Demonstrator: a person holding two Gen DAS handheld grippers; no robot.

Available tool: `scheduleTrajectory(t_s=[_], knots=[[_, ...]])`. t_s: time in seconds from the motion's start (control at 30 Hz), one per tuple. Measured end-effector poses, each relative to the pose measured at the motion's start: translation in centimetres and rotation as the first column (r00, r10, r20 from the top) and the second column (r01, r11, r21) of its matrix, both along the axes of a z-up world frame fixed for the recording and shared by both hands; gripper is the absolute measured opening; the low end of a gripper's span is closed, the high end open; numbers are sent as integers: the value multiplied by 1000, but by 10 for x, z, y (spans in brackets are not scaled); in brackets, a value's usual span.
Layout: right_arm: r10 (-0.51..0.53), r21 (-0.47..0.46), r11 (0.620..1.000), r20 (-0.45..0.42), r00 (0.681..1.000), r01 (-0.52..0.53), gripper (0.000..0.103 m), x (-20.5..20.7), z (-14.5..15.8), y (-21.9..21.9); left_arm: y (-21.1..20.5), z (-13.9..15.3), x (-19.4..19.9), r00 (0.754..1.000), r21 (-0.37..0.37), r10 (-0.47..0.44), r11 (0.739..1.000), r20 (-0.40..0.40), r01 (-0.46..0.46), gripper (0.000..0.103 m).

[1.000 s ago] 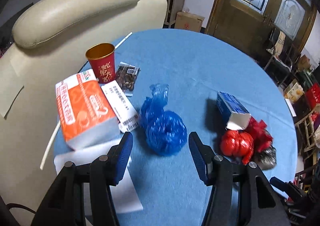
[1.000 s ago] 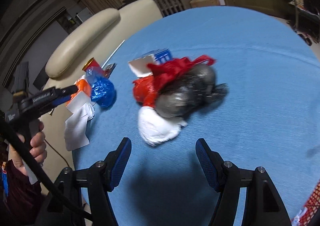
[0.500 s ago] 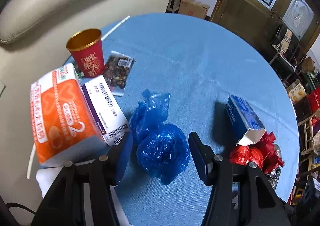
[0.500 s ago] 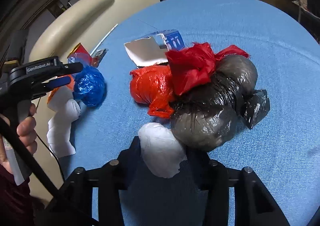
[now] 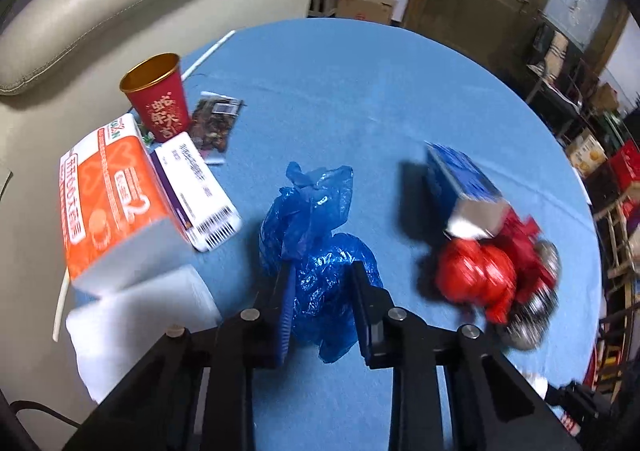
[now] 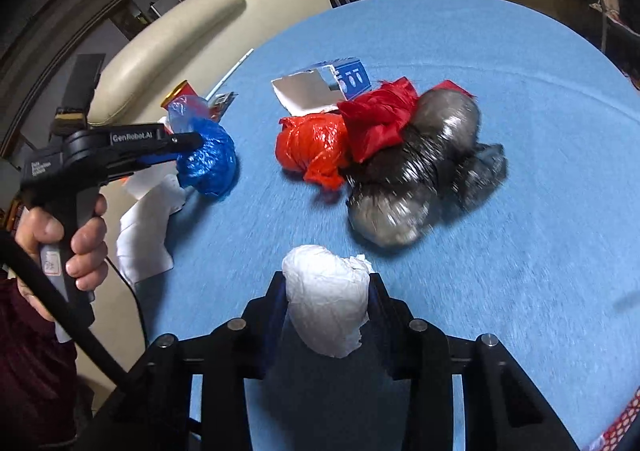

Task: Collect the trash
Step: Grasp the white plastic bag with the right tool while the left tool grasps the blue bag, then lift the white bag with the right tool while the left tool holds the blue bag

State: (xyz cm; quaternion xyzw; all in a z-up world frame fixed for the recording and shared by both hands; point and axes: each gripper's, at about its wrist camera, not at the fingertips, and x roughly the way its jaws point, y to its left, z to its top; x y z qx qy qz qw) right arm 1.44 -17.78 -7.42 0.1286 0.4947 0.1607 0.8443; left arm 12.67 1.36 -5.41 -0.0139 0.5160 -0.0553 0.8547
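Both claws are down on the round blue surface point(image 5: 360, 99) at once. The left claw point(image 5: 322, 293) has just been closing, and its jaws now pinch the crumpled blue bag point(image 5: 320, 251) from both sides, near the surface's left edge; the right-hand view shows the same grip from the side, with a hand point(image 6: 76, 235) wrapped round the tool's handle. The right claw point(image 6: 326, 299) is clamped on a white wad of plastic point(image 6: 326, 295), jaws tight against its flanks, towards the near edge of the surface.

Further in, towards the middle, lies the rest of the heap: a red bag point(image 6: 316, 147) knotted against a dark grey bag point(image 6: 412, 167) (both a bit smeared by motion), with a torn blue carton point(image 5: 464, 183) touching the red one. Along the left edge sit an orange tissue pack point(image 5: 108, 191), a white box with a barcode point(image 5: 200, 191) leaning on it, a red cup with a gold rim point(image 5: 160, 99) standing upright, a small snack packet point(image 5: 216, 123) and loose white tissue point(image 5: 140, 315). A cream sofa point(image 5: 120, 3) stands just beyond that edge.
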Motion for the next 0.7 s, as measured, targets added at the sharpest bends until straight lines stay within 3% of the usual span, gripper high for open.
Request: scheduleTrajectory(t_s=[0.4, 0.7], knots=[[-131, 1, 991, 29, 991, 131, 42, -34, 6, -58, -72, 11, -101, 972, 53, -236, 971, 22, 234, 28], [-178, -49, 983, 45, 983, 180, 42, -37, 0, -71, -98, 7, -117, 959, 154, -279, 951, 56, 268, 28]])
